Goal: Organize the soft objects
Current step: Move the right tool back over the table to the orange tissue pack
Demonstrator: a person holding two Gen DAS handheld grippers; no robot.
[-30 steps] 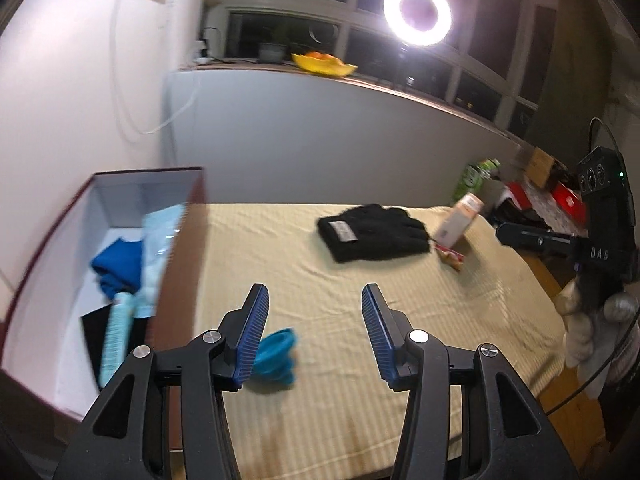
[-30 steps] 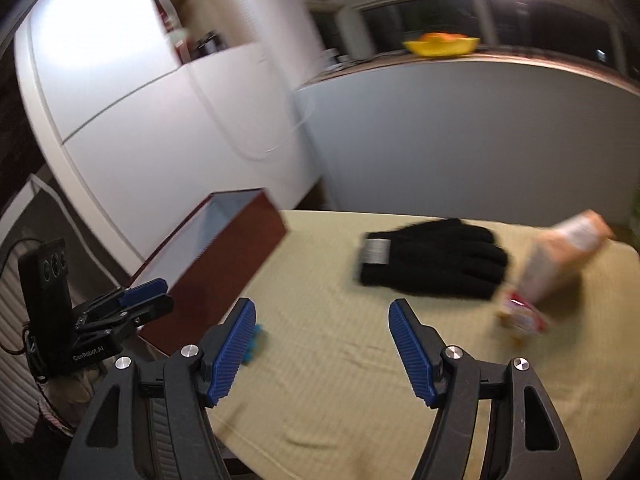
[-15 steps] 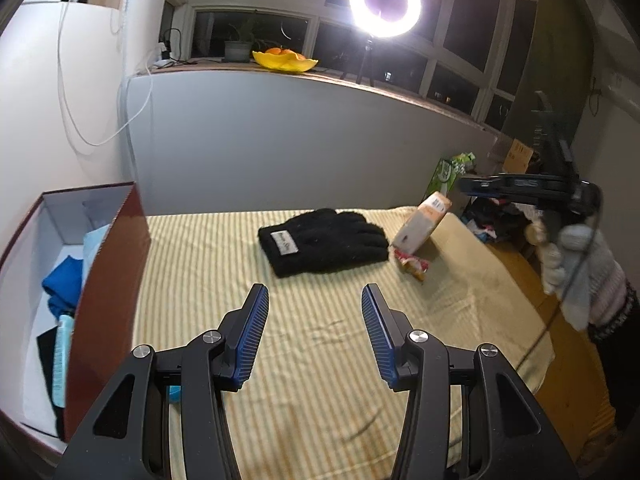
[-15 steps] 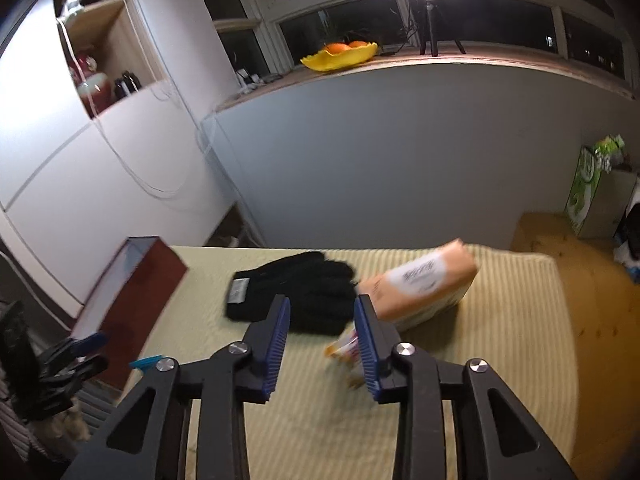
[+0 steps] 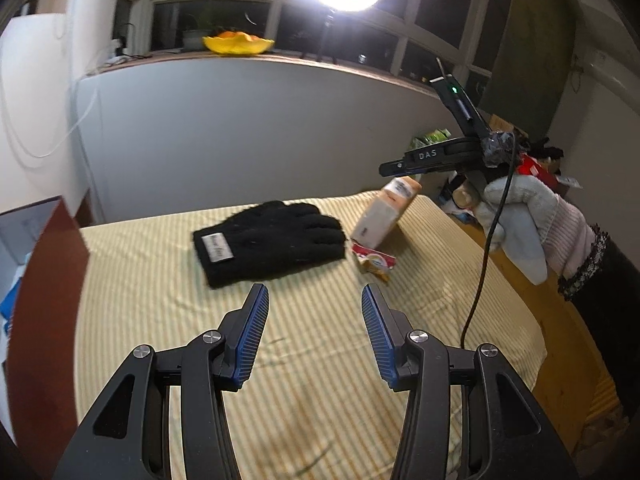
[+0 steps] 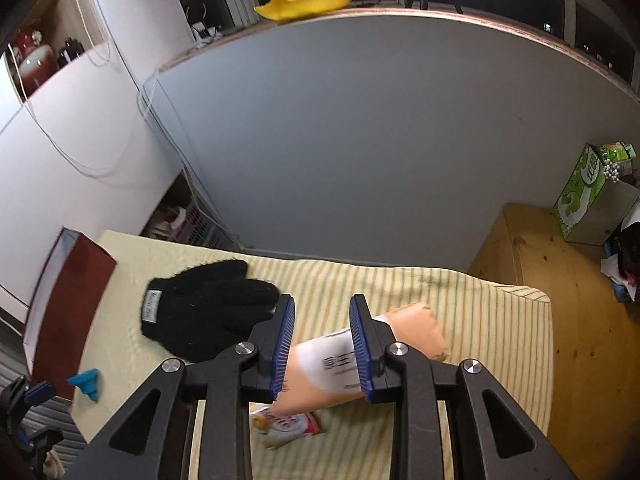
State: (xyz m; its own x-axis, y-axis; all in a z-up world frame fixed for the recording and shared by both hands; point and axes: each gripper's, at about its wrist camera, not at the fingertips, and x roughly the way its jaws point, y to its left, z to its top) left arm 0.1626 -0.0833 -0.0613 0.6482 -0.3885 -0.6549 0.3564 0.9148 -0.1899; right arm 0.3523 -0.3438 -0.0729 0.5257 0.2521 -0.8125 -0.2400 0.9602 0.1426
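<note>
A black knit glove [image 5: 269,241] [image 6: 204,312] lies on the striped yellow cloth. Right of it an orange and white soft pack [image 5: 387,213] [image 6: 360,364] leans on a small red and white packet [image 5: 374,261] [image 6: 286,428]. My left gripper [image 5: 314,336] is open and empty, low over the cloth just short of the glove. My right gripper [image 6: 322,346] hangs above the orange pack, its jaws narrowed and astride the pack's middle; I cannot tell whether the pads touch it. The right gripper also shows in the left wrist view [image 5: 436,156], held by a gloved hand.
A dark red box [image 5: 44,304] [image 6: 68,300] stands at the table's left edge, with blue items inside. A small blue object [image 6: 85,382] lies on the cloth beside it. A grey wall runs behind the table. A wooden surface [image 6: 568,320] with clutter lies to the right.
My left gripper has swung right from the box toward the glove. My right gripper has moved over the orange pack and its jaws have narrowed from wide open.
</note>
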